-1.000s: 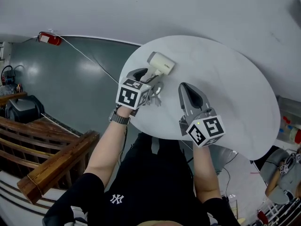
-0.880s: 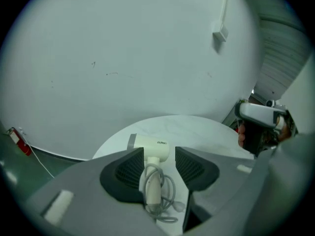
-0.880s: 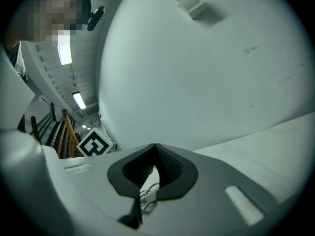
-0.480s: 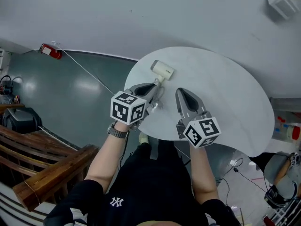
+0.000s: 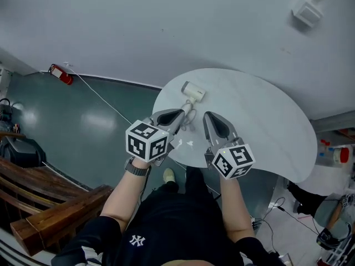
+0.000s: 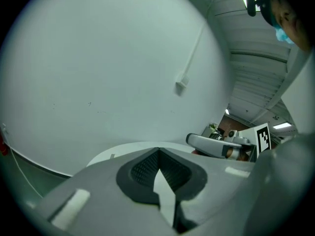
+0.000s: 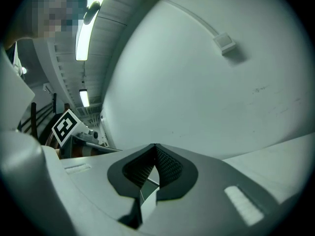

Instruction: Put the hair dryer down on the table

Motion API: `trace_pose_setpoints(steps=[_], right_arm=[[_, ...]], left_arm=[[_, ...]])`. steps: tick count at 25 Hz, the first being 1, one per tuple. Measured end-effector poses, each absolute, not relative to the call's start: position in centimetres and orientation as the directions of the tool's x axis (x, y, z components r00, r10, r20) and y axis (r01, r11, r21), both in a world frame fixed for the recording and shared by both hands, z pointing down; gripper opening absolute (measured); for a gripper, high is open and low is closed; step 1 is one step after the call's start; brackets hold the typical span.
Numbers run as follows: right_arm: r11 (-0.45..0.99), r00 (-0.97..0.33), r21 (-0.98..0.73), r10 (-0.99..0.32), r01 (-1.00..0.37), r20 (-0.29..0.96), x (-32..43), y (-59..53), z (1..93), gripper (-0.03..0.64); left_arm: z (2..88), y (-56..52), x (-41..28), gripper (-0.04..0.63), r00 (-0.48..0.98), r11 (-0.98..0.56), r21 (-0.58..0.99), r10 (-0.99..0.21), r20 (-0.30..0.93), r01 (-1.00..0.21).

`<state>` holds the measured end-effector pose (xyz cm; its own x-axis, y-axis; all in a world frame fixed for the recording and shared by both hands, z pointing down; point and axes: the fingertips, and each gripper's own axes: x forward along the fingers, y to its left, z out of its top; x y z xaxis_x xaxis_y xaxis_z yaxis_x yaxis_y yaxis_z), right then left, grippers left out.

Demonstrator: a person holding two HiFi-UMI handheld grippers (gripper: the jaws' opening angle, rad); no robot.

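Left gripper [image 5: 179, 114] closed, jaw tips together, nothing between them in the left gripper view. Right gripper [image 5: 208, 117] closed the same way, pads meeting at the tip, empty in the right gripper view. Both held side by side above the near edge of the round white table [image 5: 266, 121], tips pointing to 12 o'clock in the head view, marker cubes toward the person. Hair dryer [image 5: 192, 92] lying on the table, not gripped: at 1 o'clock from the left gripper tips, at 11 o'clock from the right gripper tips, white barrel farthest out, handle running back toward 6 o'clock and ending near the left tips. Pale cord [image 5: 188, 118] looped on the table between the two grippers. Further out: grey-green floor [image 5: 94, 121] at 9 o'clock of the table, red object [image 5: 60, 74] by the wall at 10 o'clock, wooden railing [image 5: 50, 215] at 7 o'clock, small white wall box [image 5: 306, 11] at 1 o'clock.
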<state>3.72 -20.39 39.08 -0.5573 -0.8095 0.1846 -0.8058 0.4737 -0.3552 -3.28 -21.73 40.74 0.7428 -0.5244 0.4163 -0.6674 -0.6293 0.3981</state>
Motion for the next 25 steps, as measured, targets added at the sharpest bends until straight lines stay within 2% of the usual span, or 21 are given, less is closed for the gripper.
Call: trace_pose_setpoints(steps=[6,15,25], right_arm=[[0.471,-0.532,-0.291,-0.827,-0.832,0.181,2.2,-18.6,36.5,0.021],[0.473,-0.504,-0.228,-0.858,-0.851,0.103,0.9,-16.4,31.0,0.021],[0.458,-0.471,-0.153,-0.880,-0.875,0.058,0.2,-15.2,27.8,0.020]], left_arm=[[36.7,-19.6,-4.6,0.000,0.751,-0.649,0.379,-0.572,0.330,-0.660],[30.4,-16.6,-5.5,0.000,0.766,-0.702,0.311,-0.607,0.211,-0.641],[27.7,-15.6,-6.6,0.000,0.756,-0.708,0.270,-0.633,0.167,-0.652]])
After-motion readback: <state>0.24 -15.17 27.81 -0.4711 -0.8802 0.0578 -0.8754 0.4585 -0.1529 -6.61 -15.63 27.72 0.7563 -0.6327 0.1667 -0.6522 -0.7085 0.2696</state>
